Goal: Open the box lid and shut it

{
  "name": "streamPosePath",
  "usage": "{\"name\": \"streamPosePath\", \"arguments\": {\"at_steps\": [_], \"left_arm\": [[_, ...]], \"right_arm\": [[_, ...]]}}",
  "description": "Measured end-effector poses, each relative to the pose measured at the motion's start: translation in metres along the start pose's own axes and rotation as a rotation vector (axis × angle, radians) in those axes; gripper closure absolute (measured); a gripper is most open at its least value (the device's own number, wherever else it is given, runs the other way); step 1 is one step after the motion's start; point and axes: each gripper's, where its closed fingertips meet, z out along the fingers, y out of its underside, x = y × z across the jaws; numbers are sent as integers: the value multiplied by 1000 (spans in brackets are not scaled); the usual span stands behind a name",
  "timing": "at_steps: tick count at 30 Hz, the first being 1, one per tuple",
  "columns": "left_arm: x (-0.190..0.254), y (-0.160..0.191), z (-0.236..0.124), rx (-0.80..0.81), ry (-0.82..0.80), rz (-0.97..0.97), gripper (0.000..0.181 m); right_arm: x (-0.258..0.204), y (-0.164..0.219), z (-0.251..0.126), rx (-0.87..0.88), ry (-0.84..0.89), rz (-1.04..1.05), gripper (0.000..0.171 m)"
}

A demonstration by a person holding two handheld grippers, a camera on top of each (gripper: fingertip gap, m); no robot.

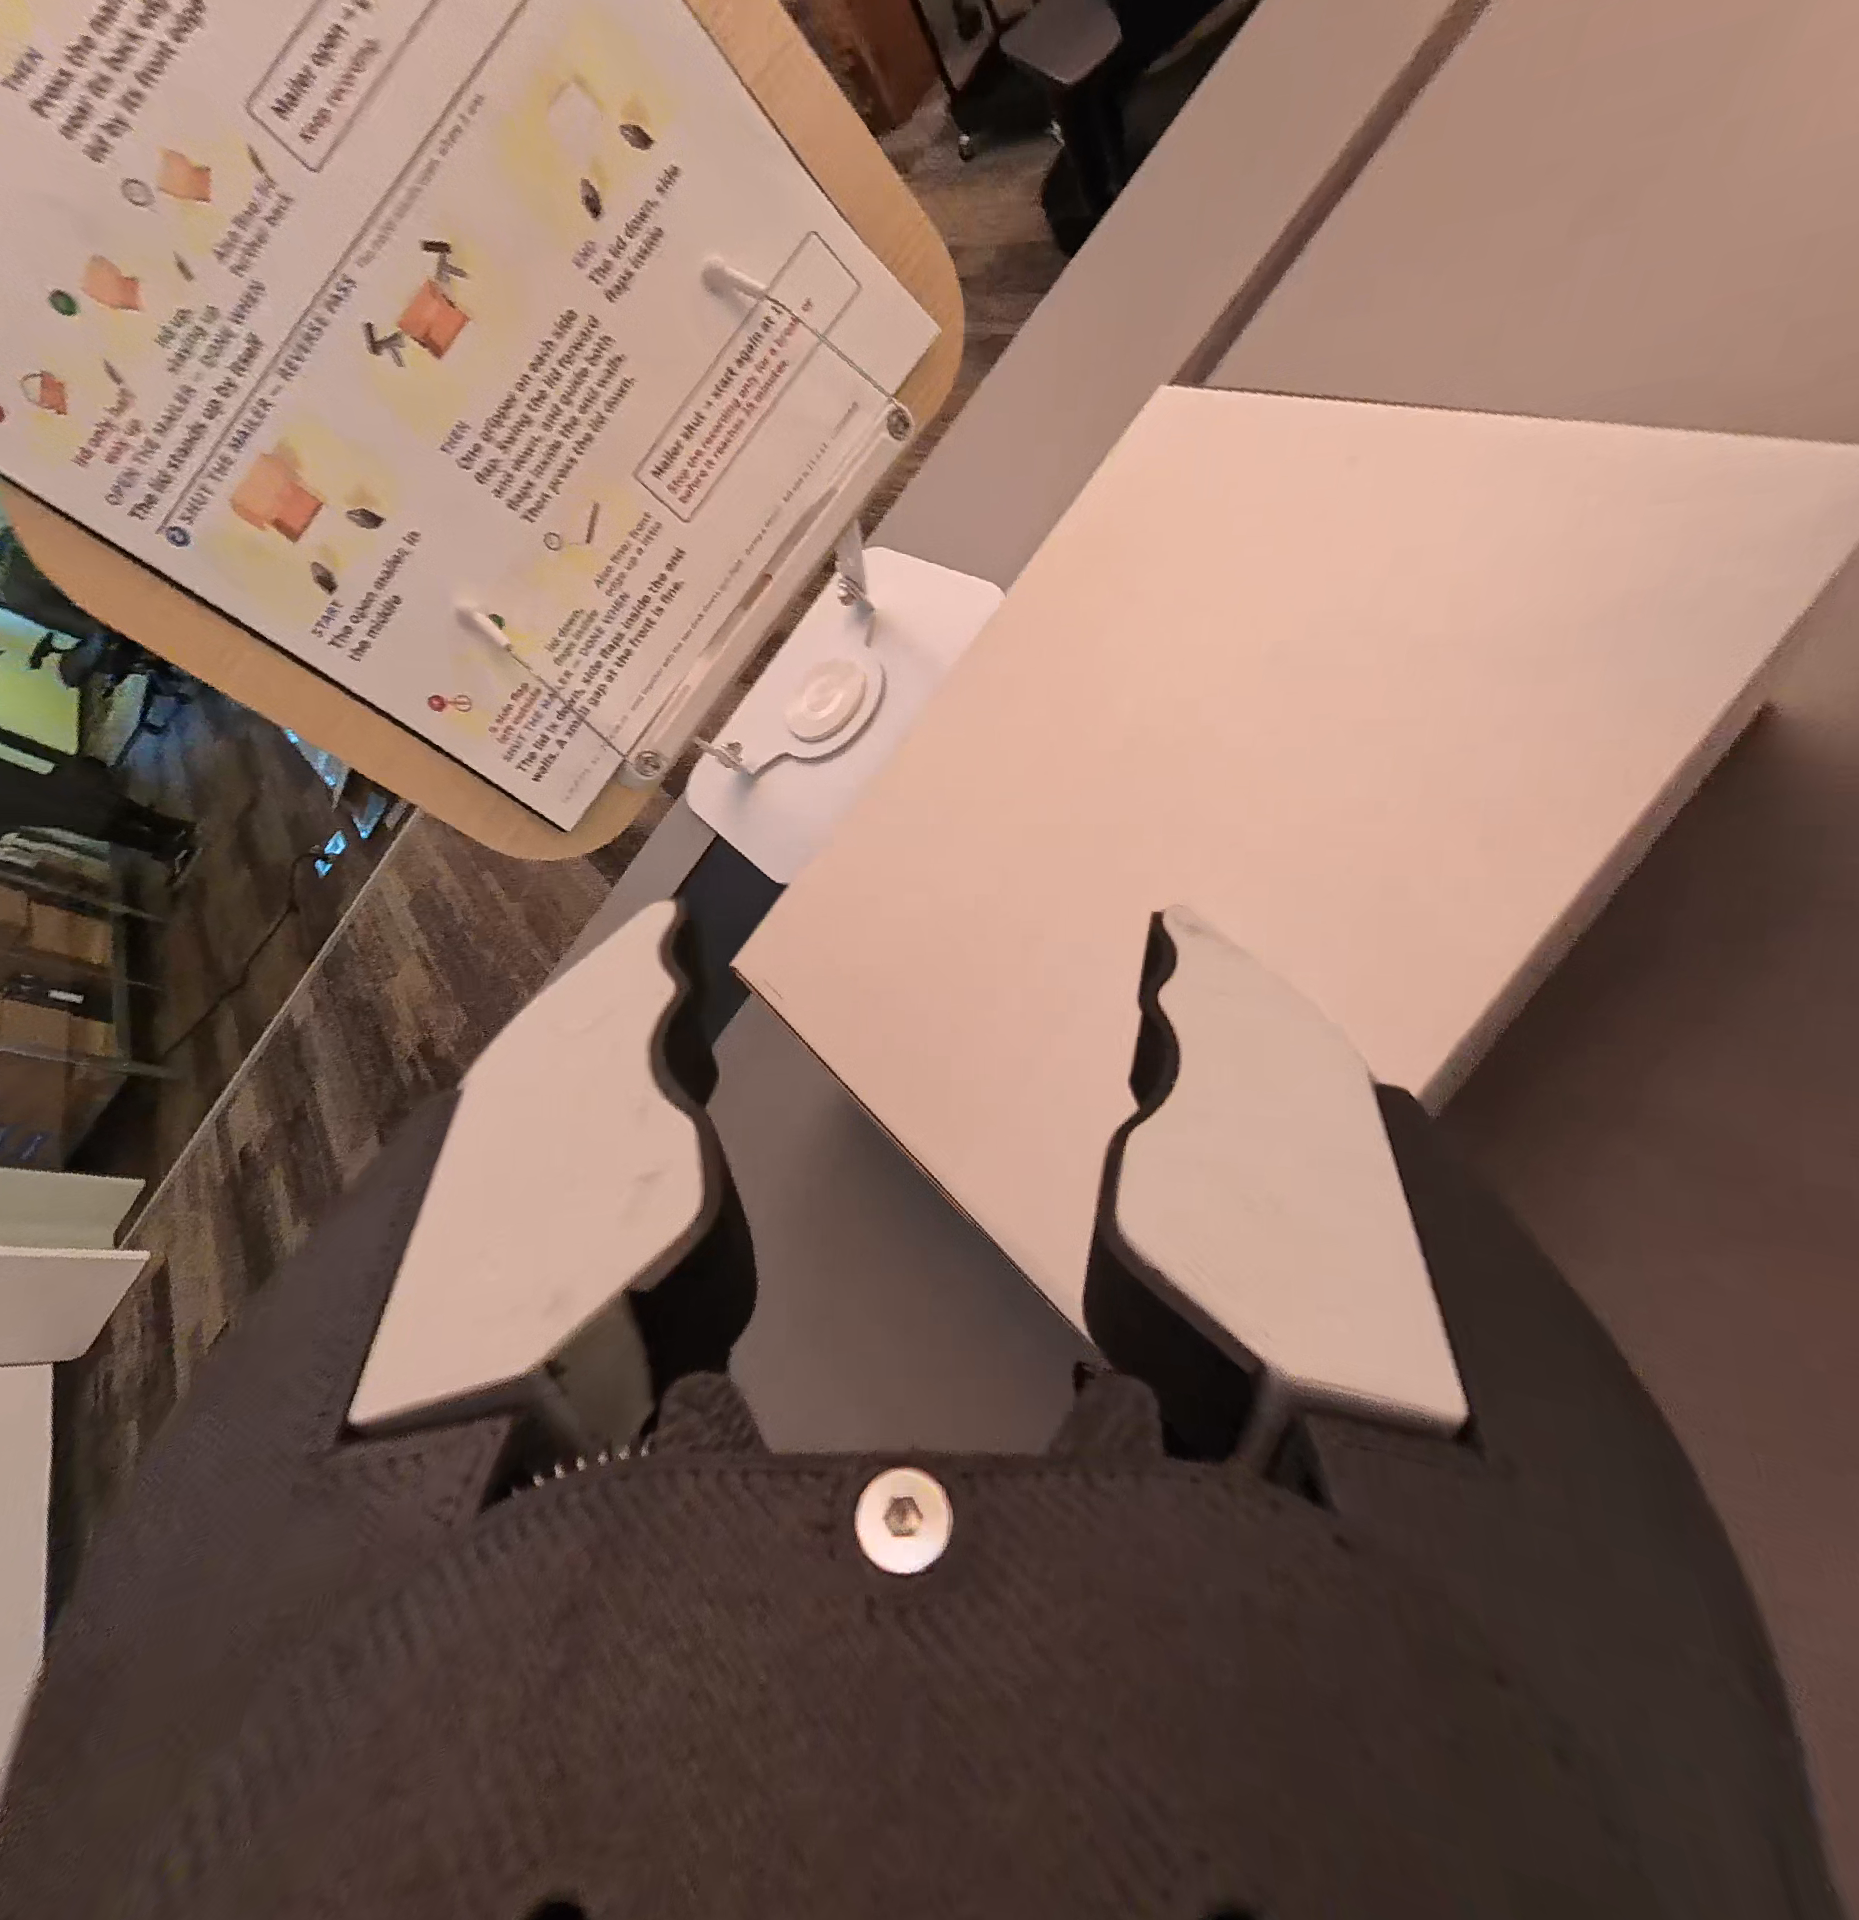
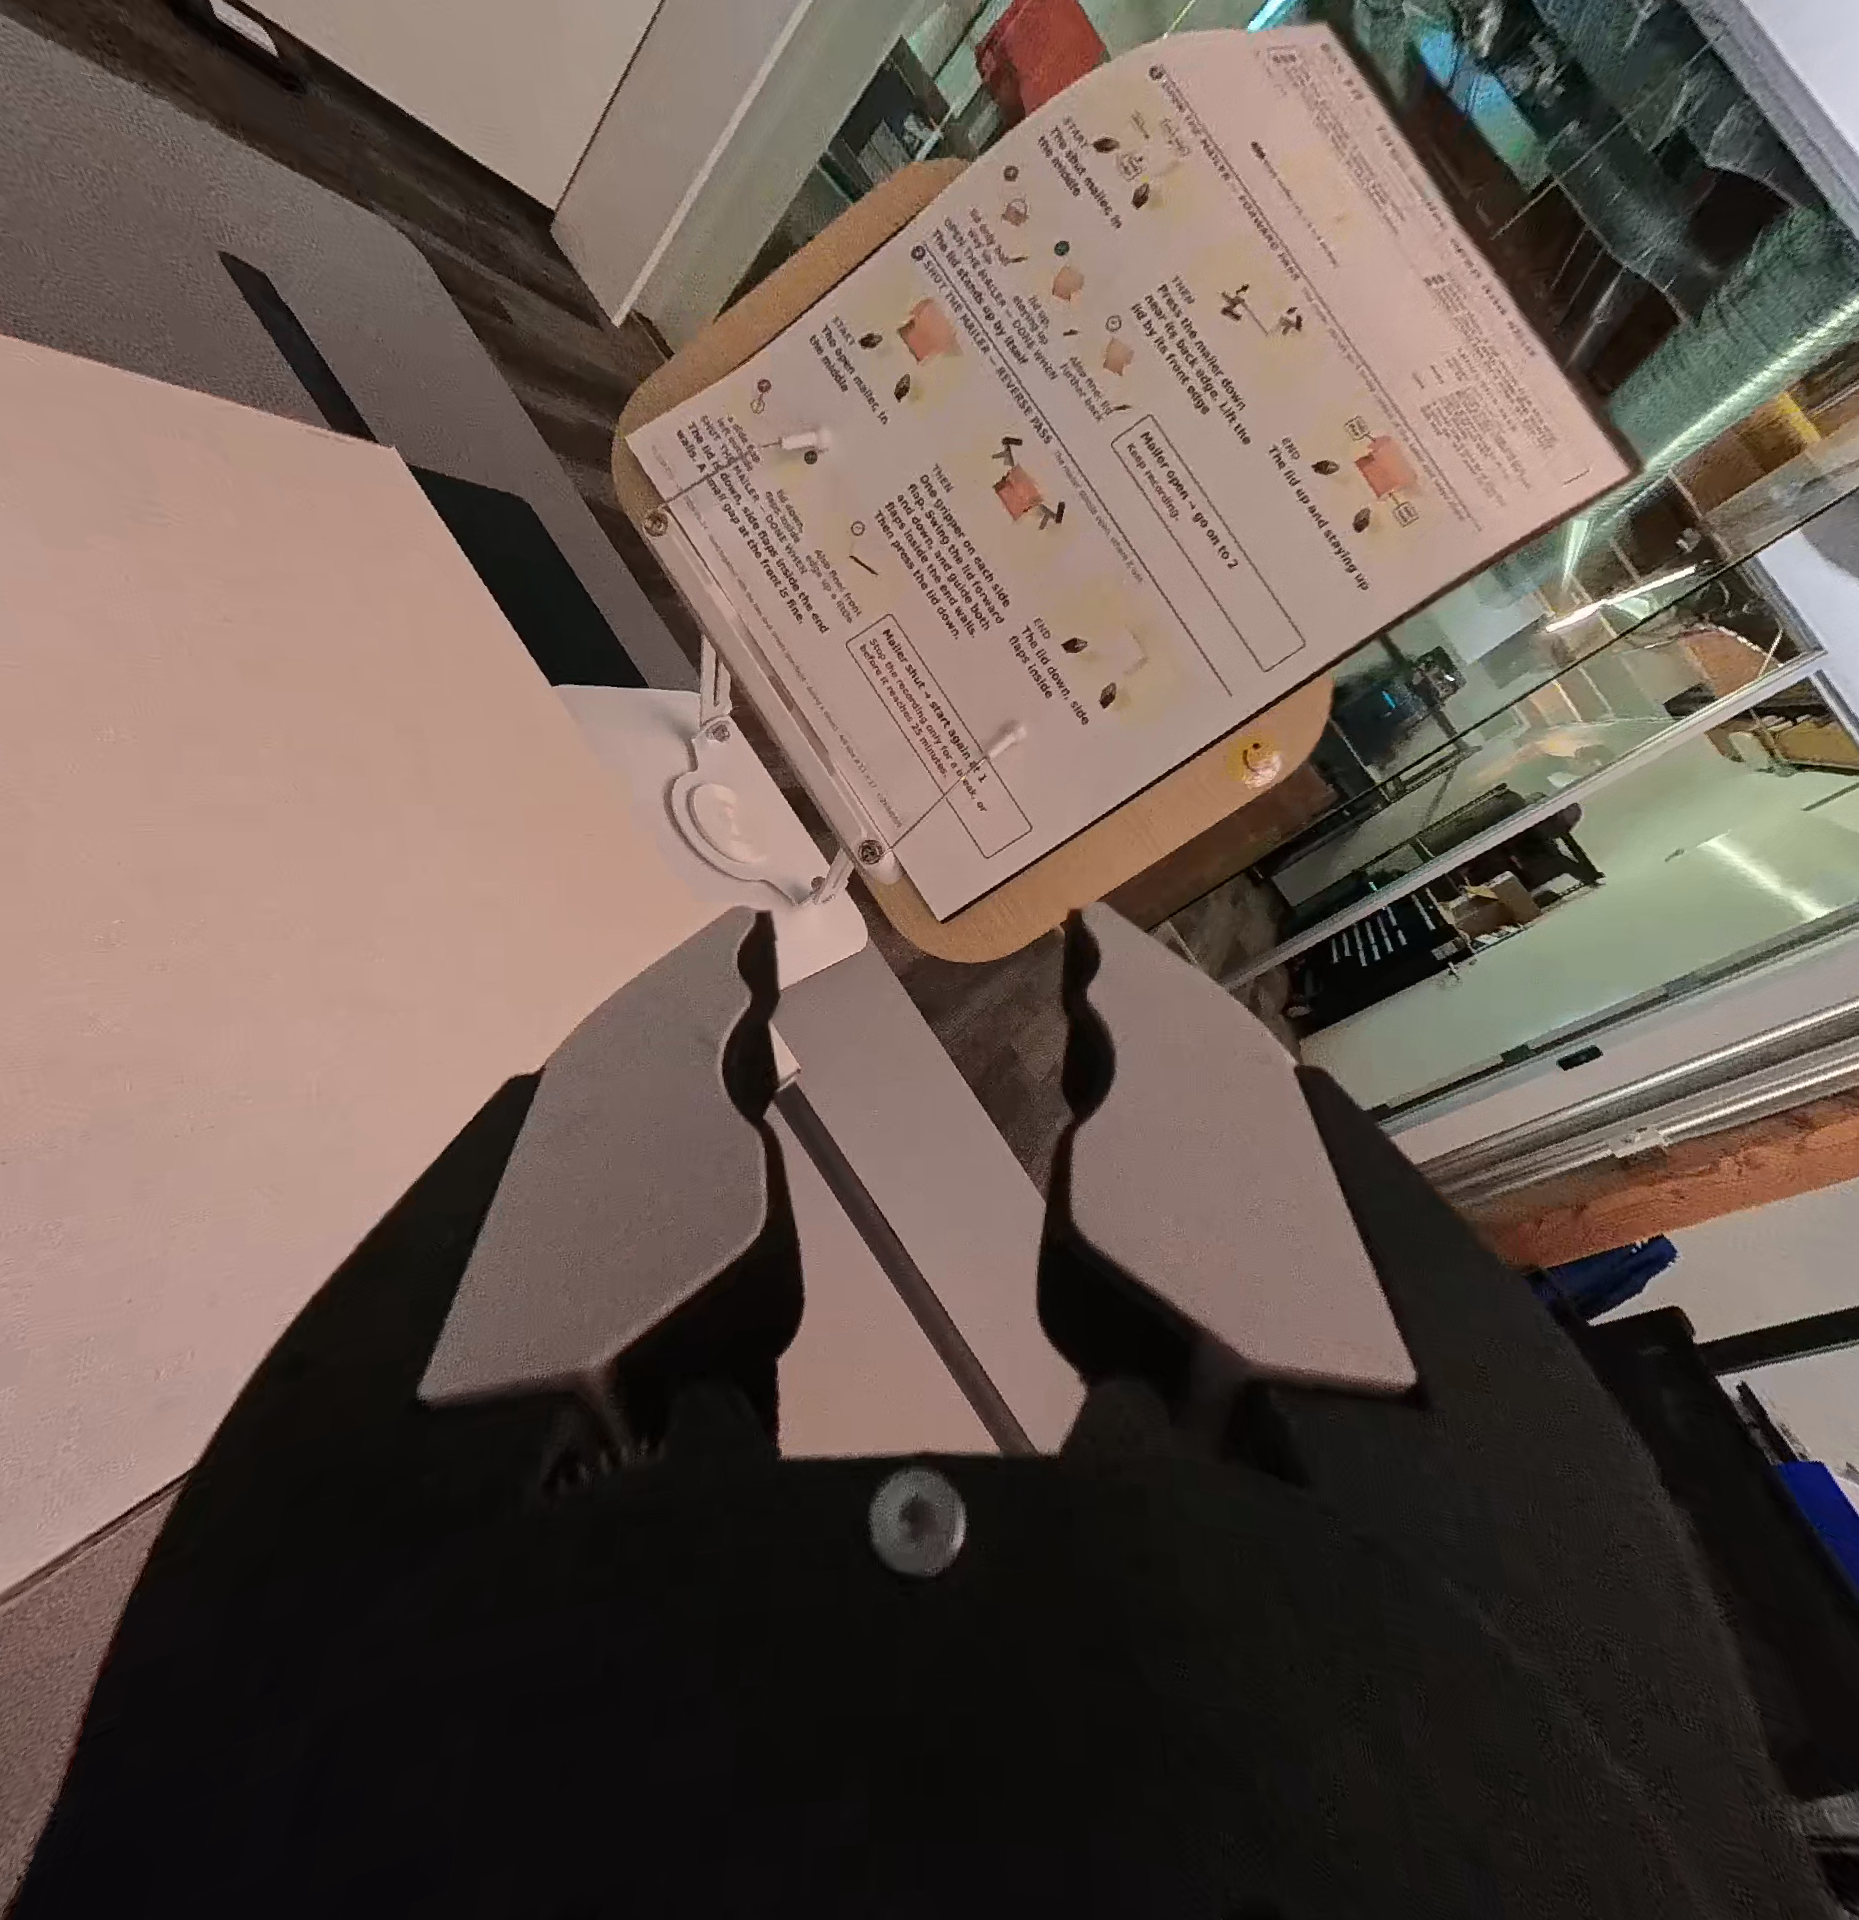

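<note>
Hovering w/ jaws spread and nothing between them, the left gripper [image 1: 914,925] points at the near corner of a flat white box [image 1: 1268,748], lid down and shut, lying on a grey table [image 1: 1683,260]. Box sits just ahead and to the right of the fingers [image 1: 561,1153] in the left wrist view; whether they touch its edge can't be told. Right gripper [image 2: 914,925], also parted and holding nothing, hangs beside the box's [image 2: 229,883] opposite side, the box filling the left of that view. Behind the box, a printed instruction sheet [image 2: 1060,468] is propped on a wooden board [image 2: 1008,925] w/ a white stand [image 2: 696,769], close to the box's far corner. Carpeted floor [image 1: 312,1039] and glass partitions [image 2: 1631,675] in bkgd.
</note>
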Motion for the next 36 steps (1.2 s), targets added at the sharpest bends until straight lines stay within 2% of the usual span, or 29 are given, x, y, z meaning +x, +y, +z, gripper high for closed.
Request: {"name": "streamPosePath", "arguments": {"at_steps": [1,5,9,12,17,19,24,28,31,36], "left_arm": [[5,1,0,-5,27,8,102],[42,6,4,-30,186,98,104],[65,19,15,-110,227,215,103],[69,27,17,-131,235,253,109],[55,42,12,-88,322,138,105],[57,53,10,-92,414,85,102],[64,78,13,-194,448,139,97],[62,77,19,-170,471,126,99],[68,75,20,-102,569,93,104],[40,59,41,52,470,18,107]], "right_arm": [[1,-1,-1,2,-2,3,118],[7,-1,-7,-10,16,-23,118],[8,-11,-13,28,11,-13,118],[-3,-22,-15,86,-44,-6,118],[-49,-40,-11,124,-203,-74,118],[-82,-55,-11,172,-312,-111,118],[-175,-83,-12,247,-543,-226,117],[-215,-78,2,180,-589,-246,119],[-238,-66,8,110,-627,-279,121],[-247,-54,16,57,-571,-334,134]]}}
